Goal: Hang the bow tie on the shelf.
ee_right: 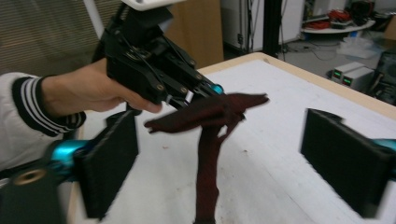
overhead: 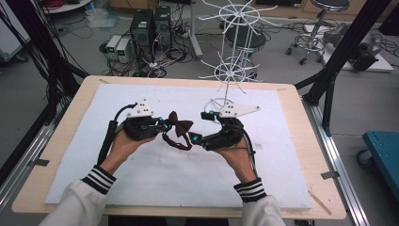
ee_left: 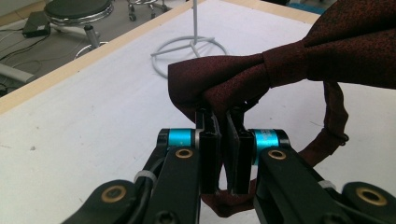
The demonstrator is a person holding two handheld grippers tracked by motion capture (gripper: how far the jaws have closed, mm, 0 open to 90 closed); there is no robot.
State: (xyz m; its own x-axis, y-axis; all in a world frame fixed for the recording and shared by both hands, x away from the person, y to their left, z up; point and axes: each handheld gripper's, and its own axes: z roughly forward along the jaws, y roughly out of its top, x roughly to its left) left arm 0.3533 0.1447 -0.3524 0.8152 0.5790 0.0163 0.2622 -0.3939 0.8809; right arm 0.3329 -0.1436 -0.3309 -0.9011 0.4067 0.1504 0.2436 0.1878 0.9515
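One bow tie [overhead: 180,126], two tongs, left [overhead: 163,125] and right [overhead: 198,127], one wire stand [overhead: 233,56]

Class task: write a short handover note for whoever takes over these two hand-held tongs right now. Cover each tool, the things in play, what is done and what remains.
Left tongs: shut on one wing of the dark red bow tie, held above the white mat.
Right tongs: open, jaws either side of the hanging strap, not touching.
White wire rack: at the mat's far edge, bare.
Done: tie lifted.
Left: probably take the strap and hang the tie on the rack.
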